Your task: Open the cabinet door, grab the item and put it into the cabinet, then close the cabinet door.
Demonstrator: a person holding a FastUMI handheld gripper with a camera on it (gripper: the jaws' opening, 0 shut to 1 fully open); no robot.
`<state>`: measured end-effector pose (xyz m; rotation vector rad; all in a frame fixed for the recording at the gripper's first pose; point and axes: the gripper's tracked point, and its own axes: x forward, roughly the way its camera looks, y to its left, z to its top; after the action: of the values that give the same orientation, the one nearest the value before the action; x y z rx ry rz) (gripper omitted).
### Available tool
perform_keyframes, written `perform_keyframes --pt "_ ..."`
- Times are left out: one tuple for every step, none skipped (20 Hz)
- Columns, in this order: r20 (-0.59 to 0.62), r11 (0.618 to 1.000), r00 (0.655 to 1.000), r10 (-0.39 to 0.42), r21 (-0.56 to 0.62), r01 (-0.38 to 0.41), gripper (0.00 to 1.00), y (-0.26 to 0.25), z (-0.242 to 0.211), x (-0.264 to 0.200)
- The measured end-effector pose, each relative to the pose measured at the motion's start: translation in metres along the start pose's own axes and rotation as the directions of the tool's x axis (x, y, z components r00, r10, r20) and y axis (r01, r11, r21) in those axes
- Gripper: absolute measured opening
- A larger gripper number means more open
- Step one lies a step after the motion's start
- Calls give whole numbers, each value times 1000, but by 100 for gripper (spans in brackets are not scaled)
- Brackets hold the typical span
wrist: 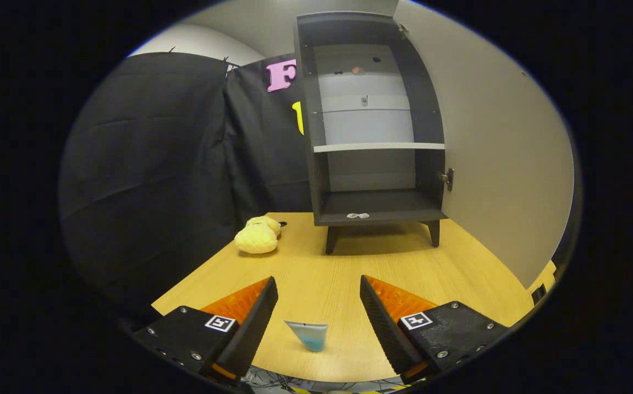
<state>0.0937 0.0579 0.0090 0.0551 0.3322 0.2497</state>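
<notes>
A dark cabinet (371, 126) on short legs stands on the wooden table (458, 273), beyond my fingers. Its large pale door (491, 153) is swung wide open to the right, showing a white shelf (379, 146) and a bare bottom compartment. My gripper (319, 287) is open, fingers spread wide above the table. A small blue-and-white tube (308, 335) lies on the table between the fingers, low down near the table's front edge, touching neither. A yellow plush toy (257, 235) lies to the left, ahead of the left finger, near the cabinet's left leg.
Black cloth (157, 164) walls the booth behind and to the left of the table. The open door reaches along the table's right side. Bare tabletop lies between the fingers and the cabinet. Cables show under the table's front edge.
</notes>
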Motion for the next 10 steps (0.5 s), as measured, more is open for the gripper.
perform_keyframes --pt "-17 1000 1000 -1 -7 1 94 0 -5 -1" --pt "-34 1000 999 -2 -12 1 94 -1 -9 -2" --pt "-51 1000 999 -4 -16 3 94 -1 -13 -3" --pt "-66 1000 998 -3 -19 2 94 0 -16 -5" --pt "-78 1000 997 -5 -22 3 94 0 -20 -5" --pt "-89 1000 996 -7 -27 5 94 -1 -23 -6" --pt "-103 999 995 -7 -32 4 94 -1 -27 -6" --pt "-116 999 993 -10 -36 5 94 -2 -29 -7" --pt "-131 999 991 -11 -38 6 94 -2 -33 -7" --pt "-147 999 989 -13 -36 8 94 -3 -37 -9"
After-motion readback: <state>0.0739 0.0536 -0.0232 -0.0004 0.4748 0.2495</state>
